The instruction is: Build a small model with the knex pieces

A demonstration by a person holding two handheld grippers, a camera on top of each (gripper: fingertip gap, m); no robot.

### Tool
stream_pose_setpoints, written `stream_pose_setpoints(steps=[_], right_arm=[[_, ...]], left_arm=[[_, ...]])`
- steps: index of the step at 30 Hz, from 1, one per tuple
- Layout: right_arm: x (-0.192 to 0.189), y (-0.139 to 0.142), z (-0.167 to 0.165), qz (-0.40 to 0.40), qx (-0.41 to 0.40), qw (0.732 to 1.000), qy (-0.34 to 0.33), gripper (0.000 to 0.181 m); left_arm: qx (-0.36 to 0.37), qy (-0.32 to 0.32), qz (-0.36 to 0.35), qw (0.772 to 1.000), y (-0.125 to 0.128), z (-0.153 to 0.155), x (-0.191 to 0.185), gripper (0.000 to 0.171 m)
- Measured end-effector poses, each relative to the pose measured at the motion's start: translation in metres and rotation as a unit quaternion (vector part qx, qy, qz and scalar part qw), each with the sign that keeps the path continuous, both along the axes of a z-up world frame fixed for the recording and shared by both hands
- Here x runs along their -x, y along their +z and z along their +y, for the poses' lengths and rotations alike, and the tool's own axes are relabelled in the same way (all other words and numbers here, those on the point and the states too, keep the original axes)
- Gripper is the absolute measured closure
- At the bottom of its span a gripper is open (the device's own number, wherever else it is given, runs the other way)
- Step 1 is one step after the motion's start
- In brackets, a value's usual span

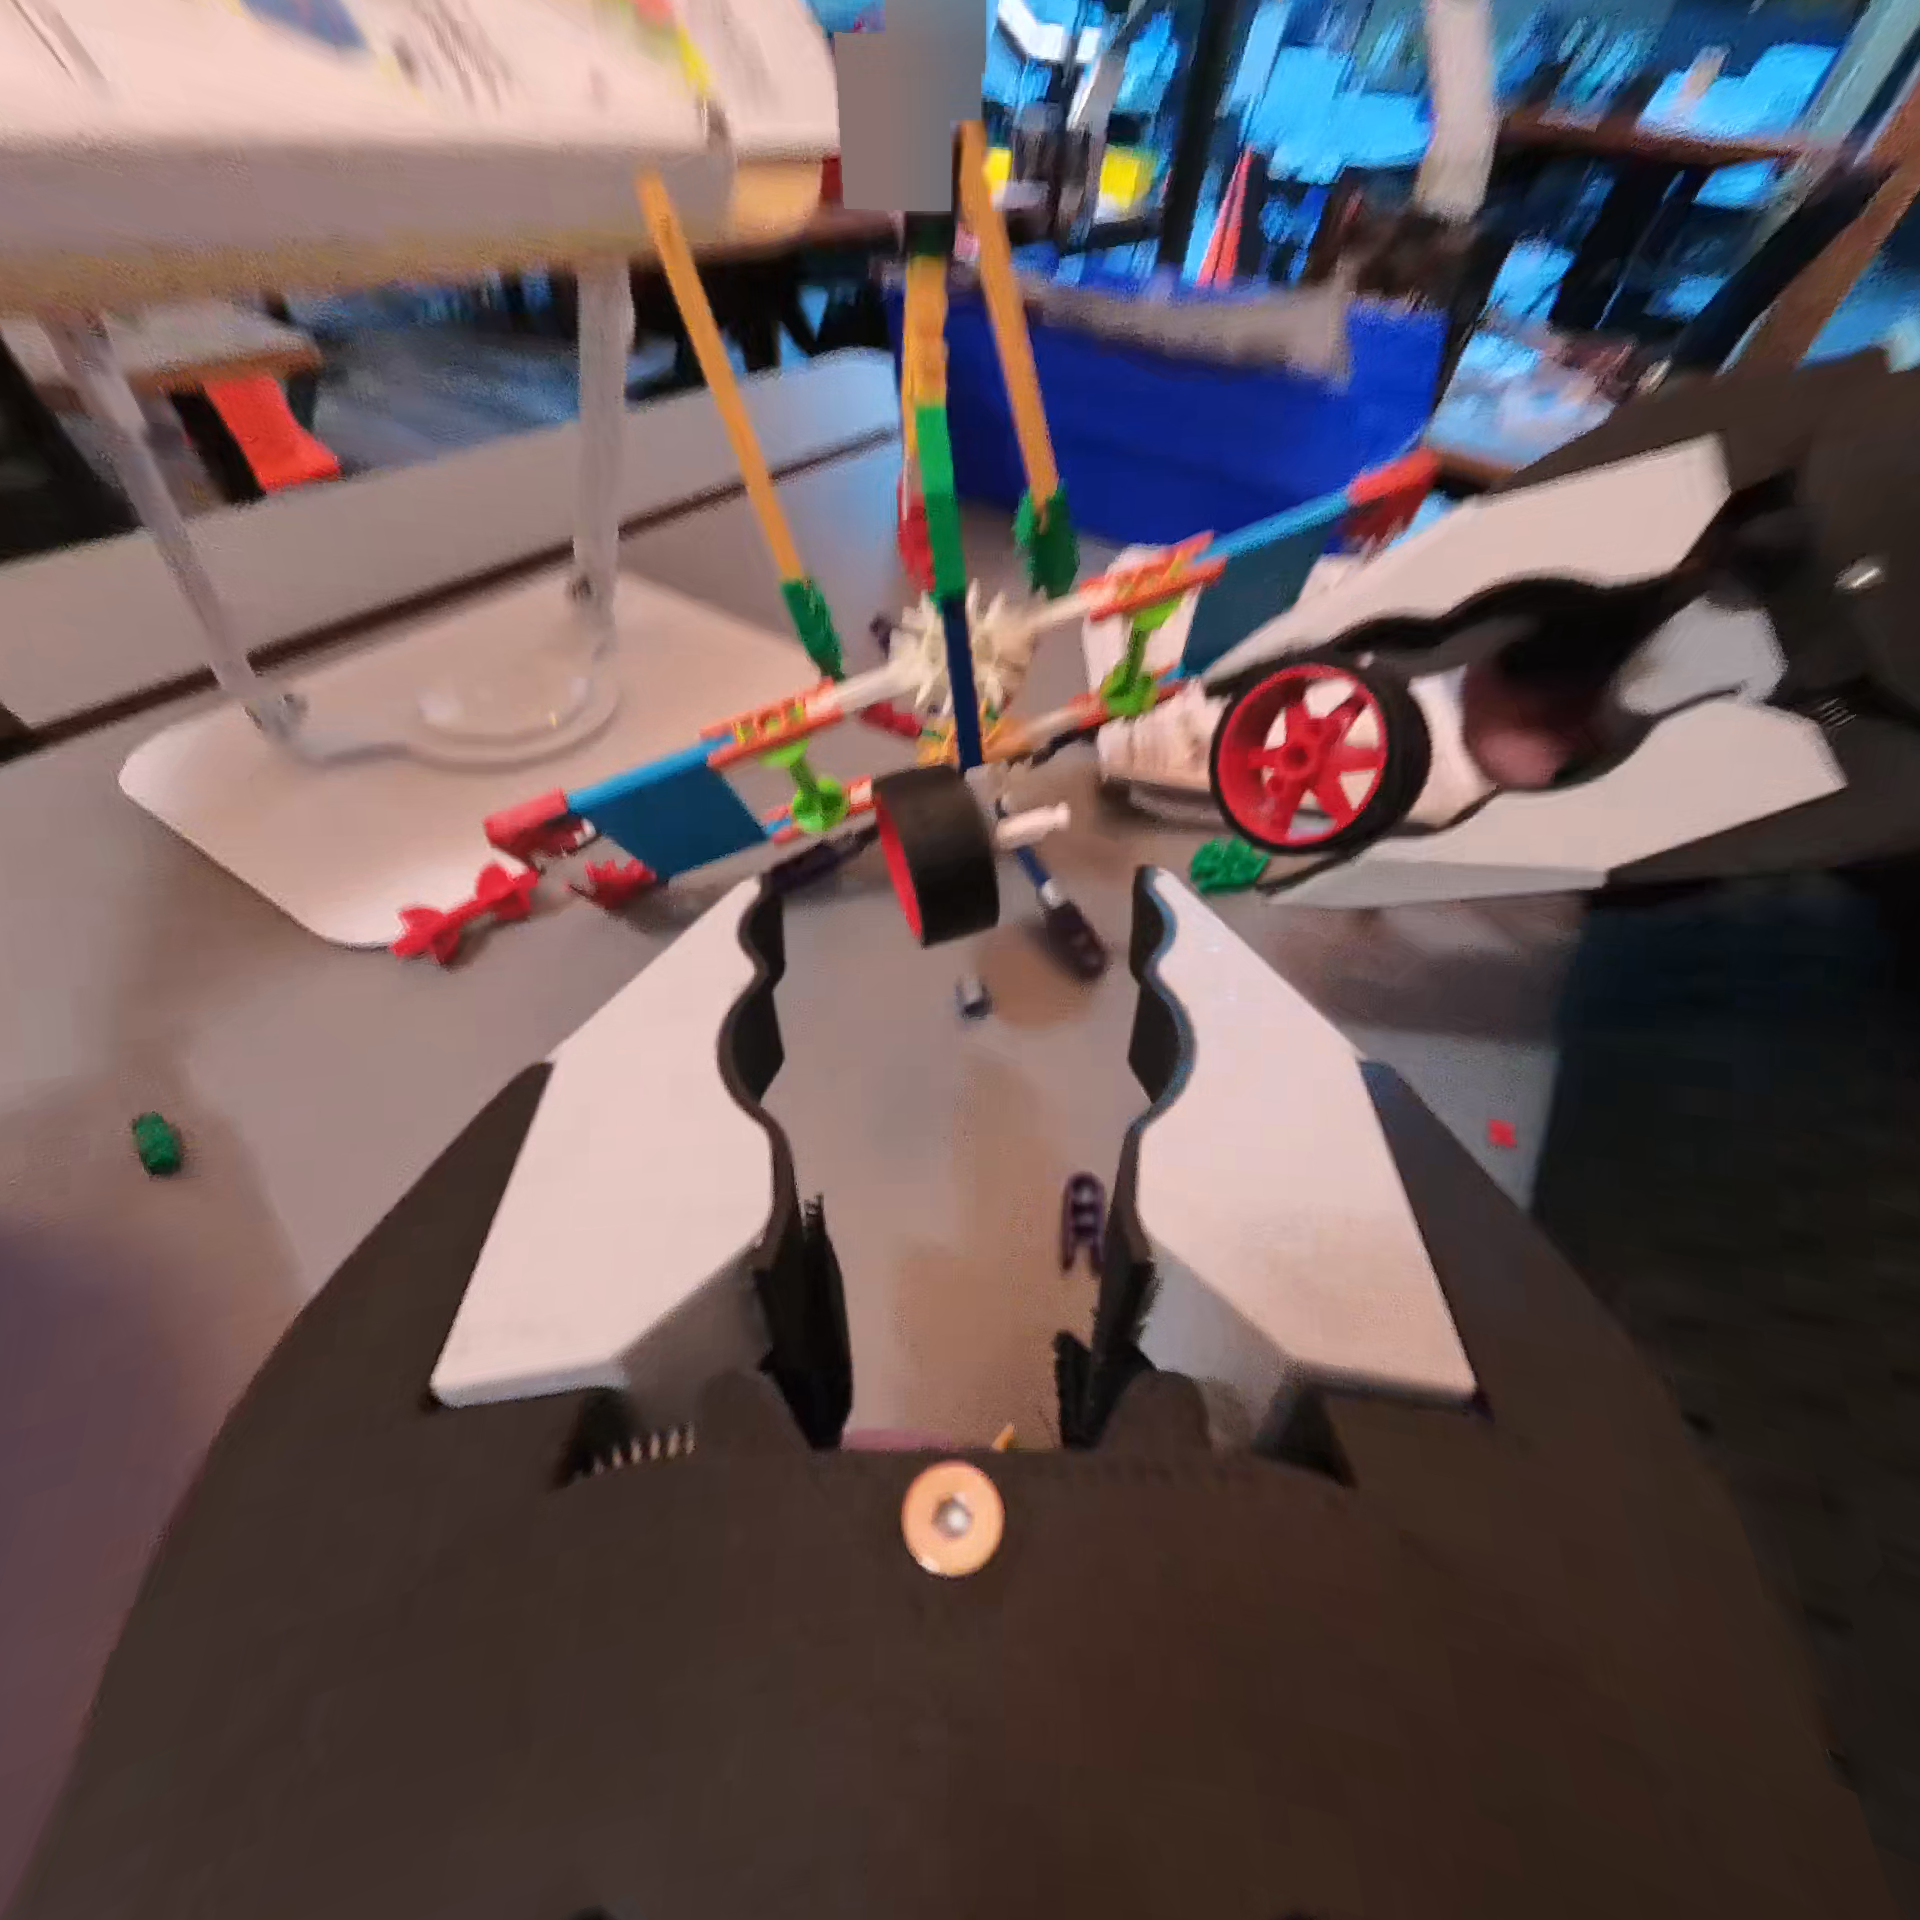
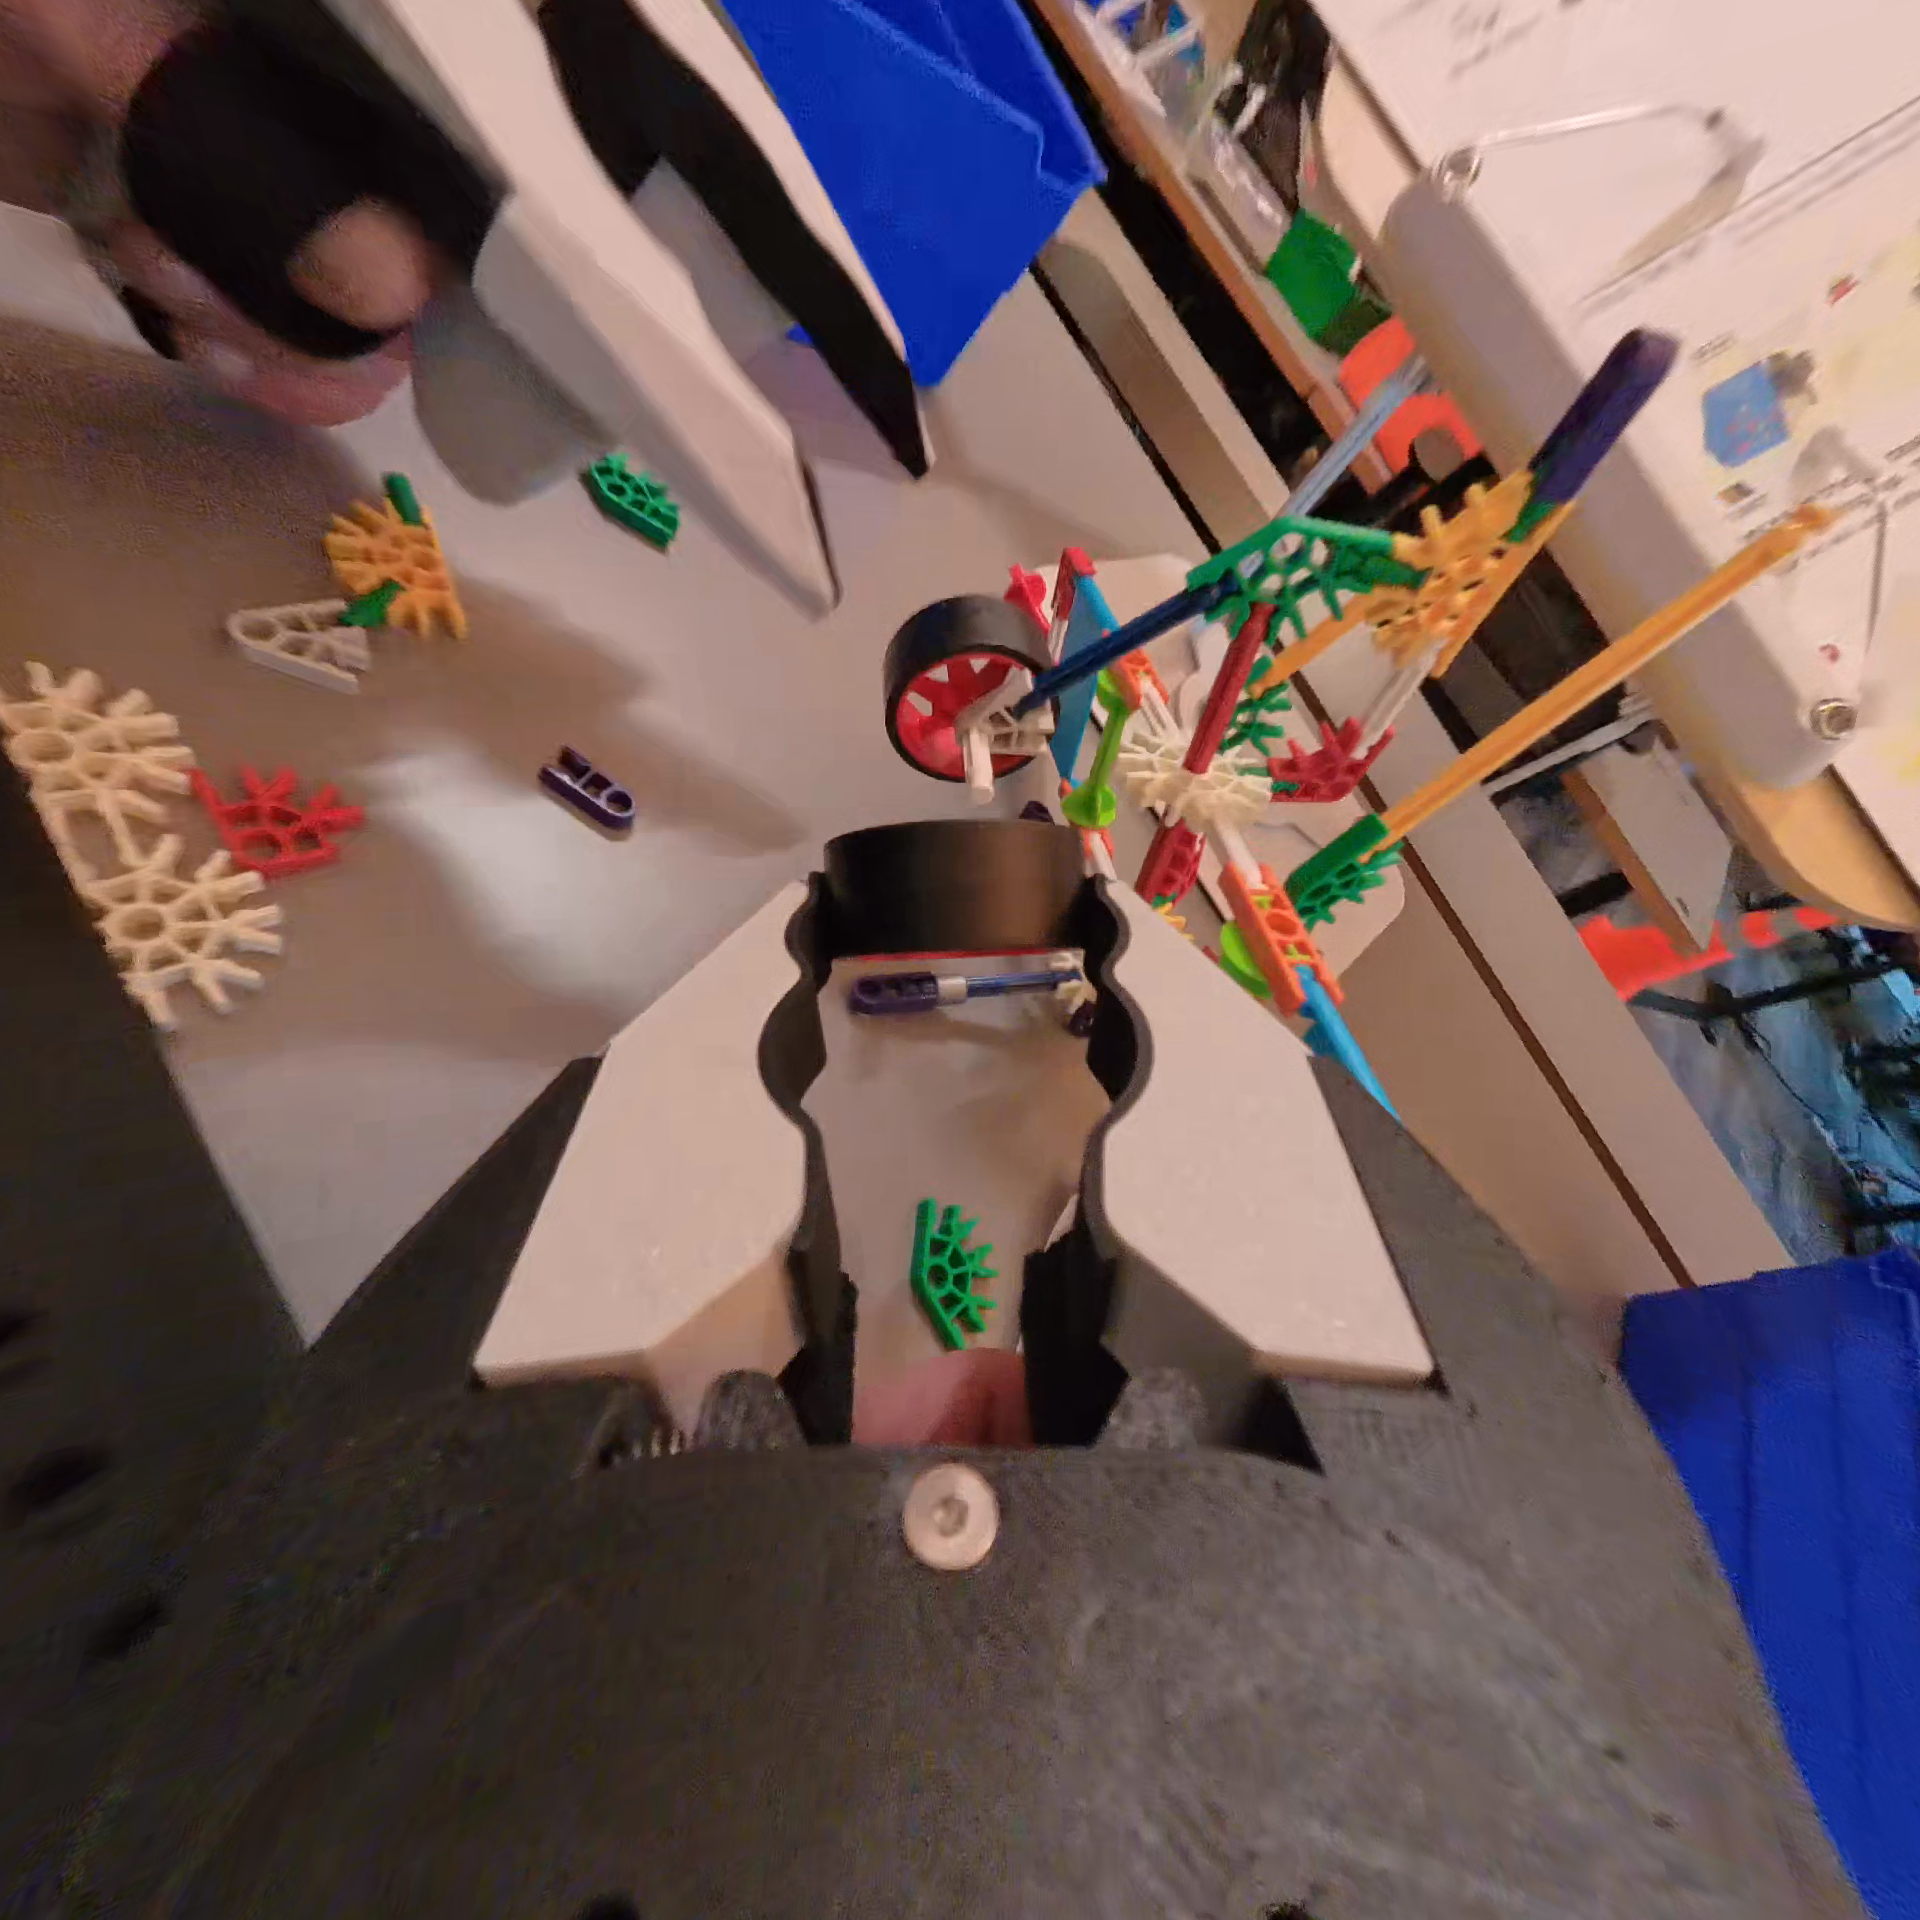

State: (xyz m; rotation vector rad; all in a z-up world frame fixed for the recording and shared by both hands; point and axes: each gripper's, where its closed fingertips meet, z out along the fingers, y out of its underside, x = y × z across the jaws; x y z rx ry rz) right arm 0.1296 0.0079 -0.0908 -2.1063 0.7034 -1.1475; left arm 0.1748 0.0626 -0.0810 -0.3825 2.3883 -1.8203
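my left gripper hangs spread and empty at frame centre, the model's wheel just ahead. at right, my right gripper clamps a loose wheel beside the toy model on the bench.

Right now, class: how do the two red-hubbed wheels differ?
The held wheel sits gripped between the right tongs, loose from any structure; the mounted wheel is fixed on the rod-and-connector model, ungripped. In the left wrist view the held wheel shows its spoked face; the mounted wheel shows mostly tread. Both have black tyres and red hubs.
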Motion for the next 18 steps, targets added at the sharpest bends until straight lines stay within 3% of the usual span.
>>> stream_pose_setpoints(steps=[4, 9, 18], right_arm=[[-0.017, -0.014, -0.003, 0.023, 0.012, 0.999, -0.024, 0.135], [-0.032, -0.025, -0.003, 0.046, -0.002, 0.998, -0.036, 0.135], [-0.041, -0.028, 0.001, 0.055, 0.002, 0.998, -0.030, 0.135]], left_arm=[[-0.051, -0.005, -0.021, 0.998, -0.025, -0.015, 0.002, 0.106], [-0.065, 0.027, -0.079, 0.994, -0.023, -0.025, -0.016, 0.119], [-0.060, -0.010, -0.057, 0.996, -0.028, -0.032, -0.011, 0.150]])
